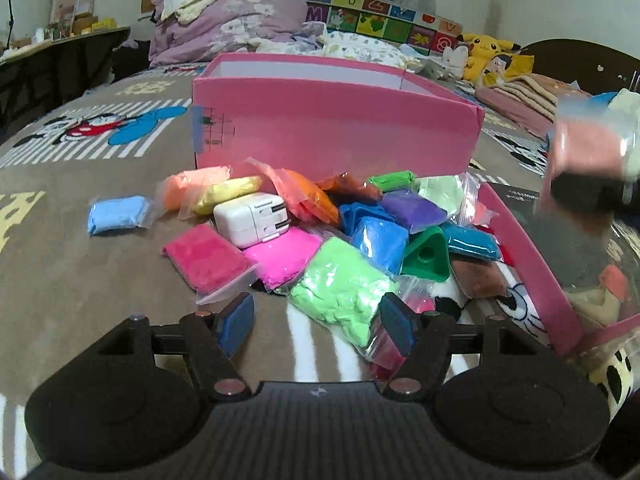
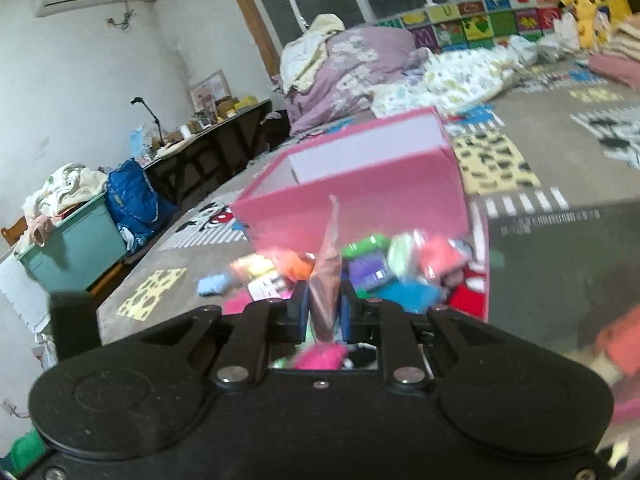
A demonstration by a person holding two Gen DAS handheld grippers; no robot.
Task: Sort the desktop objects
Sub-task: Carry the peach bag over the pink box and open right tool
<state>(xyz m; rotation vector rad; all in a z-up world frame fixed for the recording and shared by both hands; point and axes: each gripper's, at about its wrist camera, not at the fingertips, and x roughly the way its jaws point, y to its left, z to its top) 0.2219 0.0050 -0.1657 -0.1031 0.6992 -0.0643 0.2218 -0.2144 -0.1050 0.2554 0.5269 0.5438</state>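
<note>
A pile of coloured clay bags lies on the bedspread before a pink box (image 1: 336, 120): light green bag (image 1: 340, 288), magenta bag (image 1: 204, 258), blue bag (image 1: 380, 242), with a white charger (image 1: 252, 218) and a green triangular piece (image 1: 426, 254). My left gripper (image 1: 316, 320) is open and empty, just short of the light green bag. My right gripper (image 2: 325, 312) is shut on a salmon-pink clay bag (image 2: 326, 276), held above the pile; it shows blurred at the right in the left wrist view (image 1: 588, 152). The pink box also shows in the right wrist view (image 2: 360, 196).
A pink box lid (image 1: 532, 264) lies right of the pile with a few items in it. Folded quilts (image 1: 228, 20) and plush toys (image 1: 492, 56) sit at the far end of the bed. A desk (image 2: 208, 140) and teal bin (image 2: 76, 244) stand left.
</note>
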